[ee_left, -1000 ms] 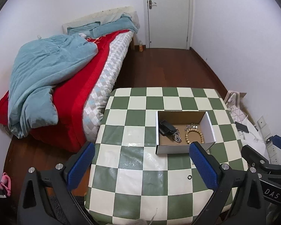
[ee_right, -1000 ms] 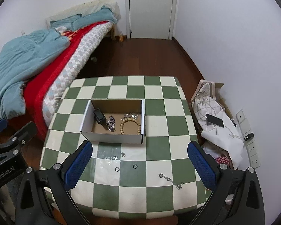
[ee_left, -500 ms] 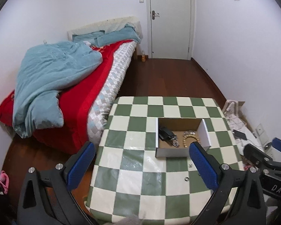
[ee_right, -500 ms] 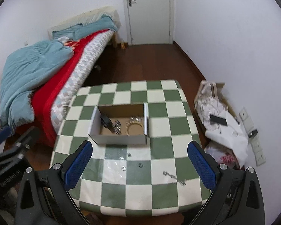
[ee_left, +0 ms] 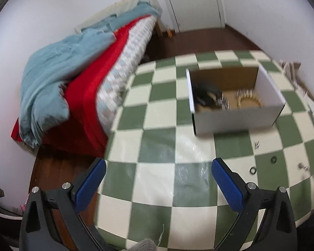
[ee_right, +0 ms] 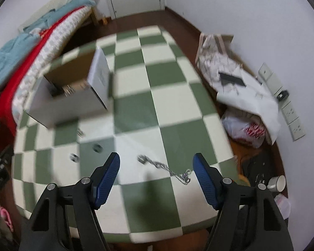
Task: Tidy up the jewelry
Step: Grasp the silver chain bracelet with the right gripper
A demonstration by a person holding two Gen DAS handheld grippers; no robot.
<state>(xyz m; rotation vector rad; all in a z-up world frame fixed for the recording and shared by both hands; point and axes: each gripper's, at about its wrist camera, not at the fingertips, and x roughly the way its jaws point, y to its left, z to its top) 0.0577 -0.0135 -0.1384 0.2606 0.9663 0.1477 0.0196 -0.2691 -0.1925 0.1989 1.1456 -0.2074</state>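
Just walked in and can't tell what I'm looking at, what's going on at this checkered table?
A person with a gripper in each hand is tidying jewelry into a cardboard box on the table. A bead bracelet and some darker pieces already lie inside. The right gripper, open and empty, hangs over a silver chain near the table's front edge. The left gripper is open too, holding nothing. Two small rings remain loose.

Even indoor light, motion blur, fisheye edge bending
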